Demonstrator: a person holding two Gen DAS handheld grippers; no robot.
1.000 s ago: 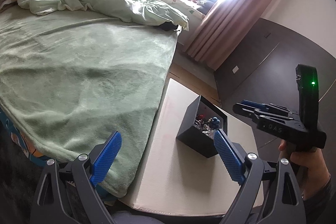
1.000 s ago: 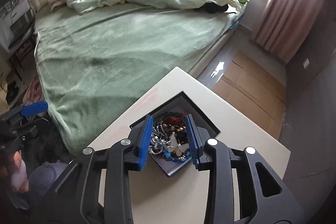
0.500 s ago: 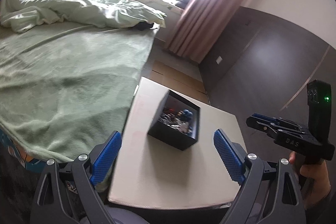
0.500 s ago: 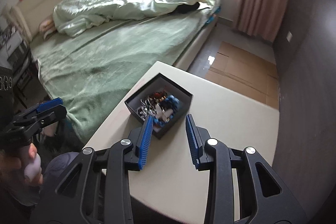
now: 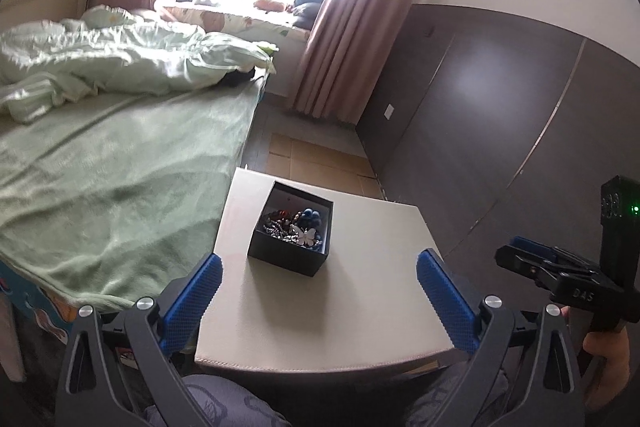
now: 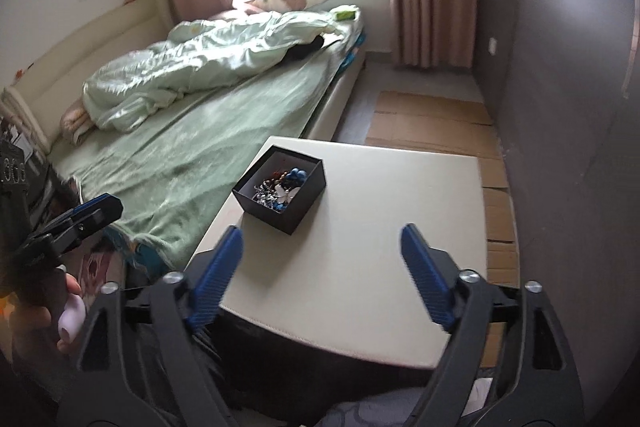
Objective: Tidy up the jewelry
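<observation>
While both grippers, left gripper (image 5: 316,291) and right gripper (image 6: 320,267), gape empty, only right view shows headboard (image 6: 80,55).

Tangled jewelry (image 5: 295,227) pieces too small to distinguish.

An open black box (image 5: 290,233) of tangled jewelry (image 5: 294,225) sits on the white table (image 5: 352,299).

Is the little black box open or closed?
Open. The black box has no lid on top, so the tangle of beads and a white butterfly inside shows from above in both views.
</observation>
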